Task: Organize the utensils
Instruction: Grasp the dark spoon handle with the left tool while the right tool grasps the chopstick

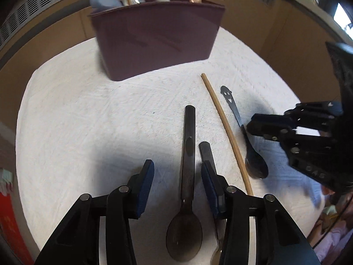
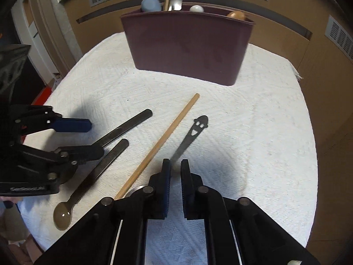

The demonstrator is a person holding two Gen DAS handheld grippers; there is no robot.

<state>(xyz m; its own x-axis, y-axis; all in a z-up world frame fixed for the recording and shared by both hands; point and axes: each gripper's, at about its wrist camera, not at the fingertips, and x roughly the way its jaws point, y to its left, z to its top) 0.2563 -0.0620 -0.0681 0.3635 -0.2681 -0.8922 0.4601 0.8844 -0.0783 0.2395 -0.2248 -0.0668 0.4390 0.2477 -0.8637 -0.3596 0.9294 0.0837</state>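
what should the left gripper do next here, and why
Probably close the left gripper on the large spoon: its open jaws straddle the handle, which lies flat on the white cloth. Then it can go to the maroon holder.

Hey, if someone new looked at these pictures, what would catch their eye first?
Probably the maroon utensil holder at the far edge of the white cloth, with utensil ends poking out the top. Next, the loose pieces in front of it: a wooden chopstick and a spoon with a smiley-face handle. The left gripper straddles a dark spoon.
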